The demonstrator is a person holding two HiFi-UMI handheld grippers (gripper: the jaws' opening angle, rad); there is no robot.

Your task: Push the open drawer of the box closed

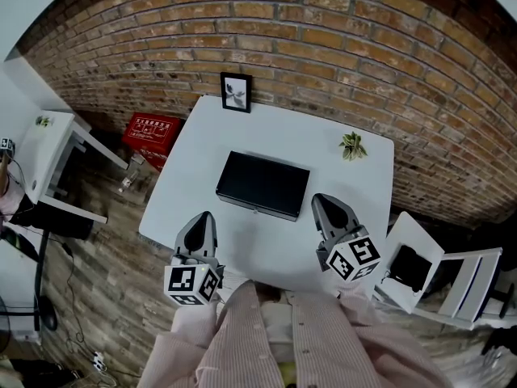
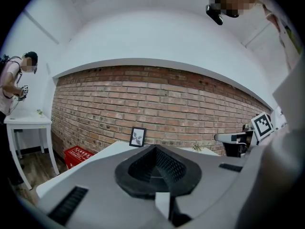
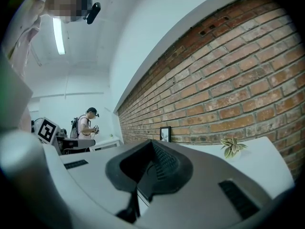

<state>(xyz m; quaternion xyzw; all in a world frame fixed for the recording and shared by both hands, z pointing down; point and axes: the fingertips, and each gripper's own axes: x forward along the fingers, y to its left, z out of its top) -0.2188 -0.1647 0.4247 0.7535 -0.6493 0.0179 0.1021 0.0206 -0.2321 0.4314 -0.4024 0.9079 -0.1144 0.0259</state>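
Note:
A flat black box [image 1: 262, 184] lies in the middle of the white table [image 1: 323, 140]. Its near front face looks flush, with a small tab [image 1: 255, 210] at the edge; no drawer sticks out that I can see. My left gripper [image 1: 205, 217] hovers at the table's near left edge, short of the box, shut and empty. My right gripper [image 1: 321, 200] is just right of the box's near right corner, also shut with nothing in it. In the left gripper view the closed jaws [image 2: 155, 149] hide the box. The right gripper's own closed jaws [image 3: 152, 144] hide it too.
A framed picture [image 1: 236, 92] stands at the table's far edge and a small plant [image 1: 352, 145] at the far right. A brick wall is behind. A red crate [image 1: 152, 131] and a white side table [image 1: 48, 148] are at left, a folded white chair [image 1: 420, 269] at right. A person [image 2: 14, 82] stands far left.

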